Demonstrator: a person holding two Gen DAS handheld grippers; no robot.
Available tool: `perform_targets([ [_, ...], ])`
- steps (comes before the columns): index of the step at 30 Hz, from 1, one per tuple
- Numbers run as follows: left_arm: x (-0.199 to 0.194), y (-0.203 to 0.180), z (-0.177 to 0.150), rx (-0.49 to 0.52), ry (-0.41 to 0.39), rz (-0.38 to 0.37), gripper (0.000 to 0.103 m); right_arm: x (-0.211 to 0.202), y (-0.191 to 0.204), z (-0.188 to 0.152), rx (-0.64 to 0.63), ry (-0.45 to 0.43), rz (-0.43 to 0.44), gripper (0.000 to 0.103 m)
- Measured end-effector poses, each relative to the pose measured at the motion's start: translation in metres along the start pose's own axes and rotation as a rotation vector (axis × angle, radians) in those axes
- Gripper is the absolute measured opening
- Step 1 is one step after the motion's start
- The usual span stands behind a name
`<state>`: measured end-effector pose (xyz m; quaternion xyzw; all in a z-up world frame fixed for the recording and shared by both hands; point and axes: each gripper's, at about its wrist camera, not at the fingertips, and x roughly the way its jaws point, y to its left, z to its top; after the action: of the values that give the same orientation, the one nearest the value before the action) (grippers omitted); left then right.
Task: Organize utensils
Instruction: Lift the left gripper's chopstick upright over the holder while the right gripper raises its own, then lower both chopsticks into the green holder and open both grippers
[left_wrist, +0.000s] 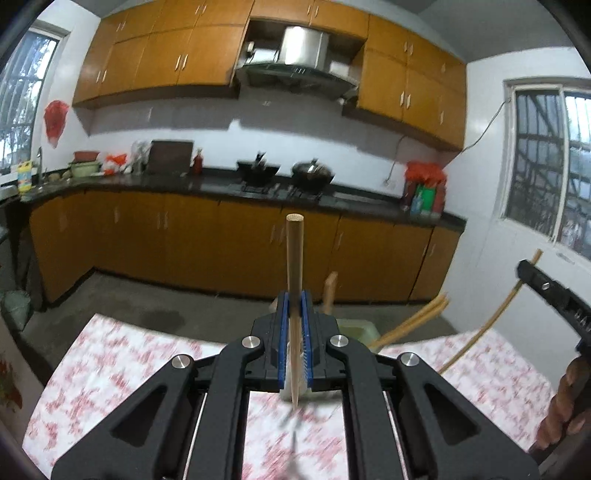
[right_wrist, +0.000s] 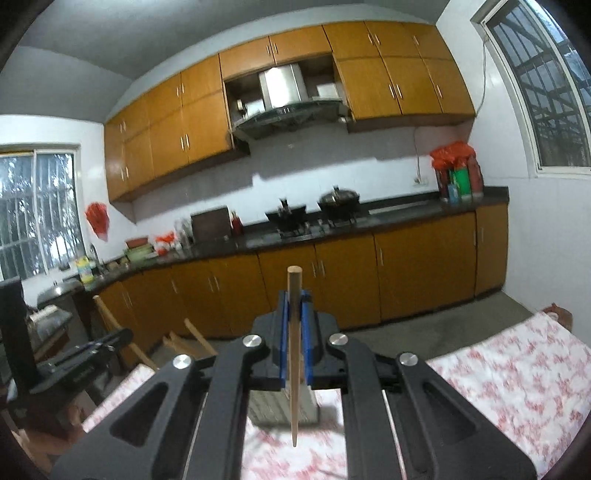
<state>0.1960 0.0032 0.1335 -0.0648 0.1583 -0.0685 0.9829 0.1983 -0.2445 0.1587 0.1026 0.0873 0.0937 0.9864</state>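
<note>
Wooden chopsticks are standing near-upright, 1 clamped in each closed gripper, left gripper (left_wrist: 294, 310) and right gripper (right_wrist: 294, 308); the holder (left_wrist: 356, 328), seemingly greenish, is sitting just beyond the left jaws, nearer that hand.

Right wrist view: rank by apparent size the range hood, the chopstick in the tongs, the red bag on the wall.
1. Range hood, largest.
2. Chopstick, long but thin; it sits right at the camera, so its rank against the hood is unsure.
3. Red bag, smallest.
</note>
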Motion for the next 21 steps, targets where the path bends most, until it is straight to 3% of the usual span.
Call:
perform_targets([
  [5, 0.000, -0.021, 0.029, -0.001, -0.120, -0.044, 0.008, 0.006, 0.009, 0.029, 0.000, -0.102, 0.018, 0.008],
  [9, 0.011, -0.029, 0.041, 0.015, -0.188, -0.025, 0.008, 0.023, 0.007, 0.039, 0.010, -0.138, 0.008, 0.008],
  [14, 0.035, -0.026, 0.034, 0.011, -0.184, -0.003, 0.008, 0.056, 0.004, 0.035, 0.018, -0.139, -0.010, 0.008],
  [21, 0.054, -0.013, 0.011, -0.010, -0.108, 0.001, 0.008, 0.092, 0.002, 0.009, 0.009, -0.048, -0.020, 0.008],
])
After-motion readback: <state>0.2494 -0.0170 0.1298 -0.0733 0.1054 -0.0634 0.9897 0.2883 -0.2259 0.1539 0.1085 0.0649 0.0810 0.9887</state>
